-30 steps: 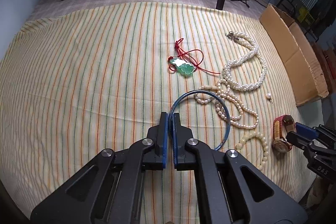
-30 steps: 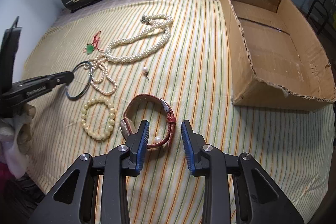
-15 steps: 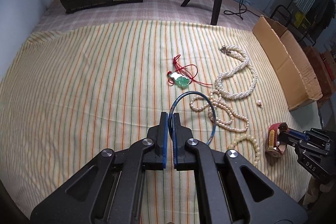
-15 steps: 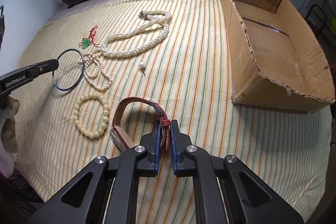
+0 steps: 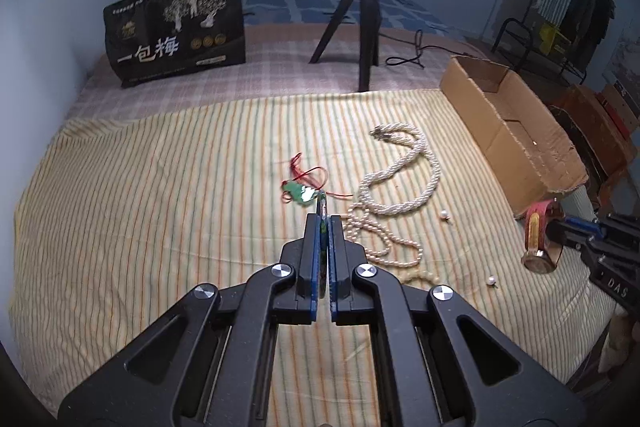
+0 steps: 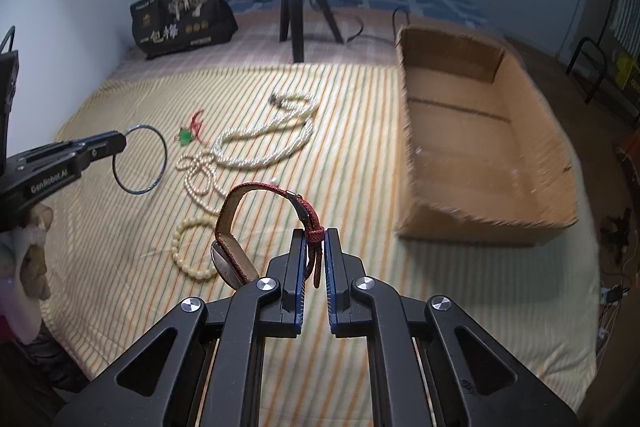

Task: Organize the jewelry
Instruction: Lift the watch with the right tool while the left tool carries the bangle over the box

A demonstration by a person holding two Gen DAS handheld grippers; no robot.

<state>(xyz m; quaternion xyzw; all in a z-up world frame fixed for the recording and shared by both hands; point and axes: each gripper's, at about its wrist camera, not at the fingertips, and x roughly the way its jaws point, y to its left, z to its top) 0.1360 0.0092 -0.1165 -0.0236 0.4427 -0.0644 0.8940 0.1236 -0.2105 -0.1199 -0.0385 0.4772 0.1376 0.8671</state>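
My left gripper (image 5: 324, 223) is shut on a thin blue bangle (image 6: 140, 159), held edge-on in the air above the striped cloth; the bangle also shows edge-on in the left wrist view (image 5: 321, 205). My right gripper (image 6: 315, 239) is shut on the strap of a red watch (image 6: 240, 227), lifted off the cloth; the watch also shows in the left wrist view (image 5: 538, 239). On the cloth lie a twisted pearl necklace (image 5: 404, 179), a thinner pearl strand (image 6: 200, 175), a cream bead bracelet (image 6: 188, 247) and a green pendant on red cord (image 5: 298, 191).
An open cardboard box (image 6: 480, 147) stands at the right of the striped cloth (image 5: 160, 207). Two loose pearl pieces (image 5: 445, 215) lie near the box. A black tripod (image 5: 360, 27) and a black bag (image 5: 176, 35) stand at the back.
Both grippers have risen off the cloth. The right gripper closed on the watch strap and lifted the watch. The left gripper raised the bangle and turned it edge-on.
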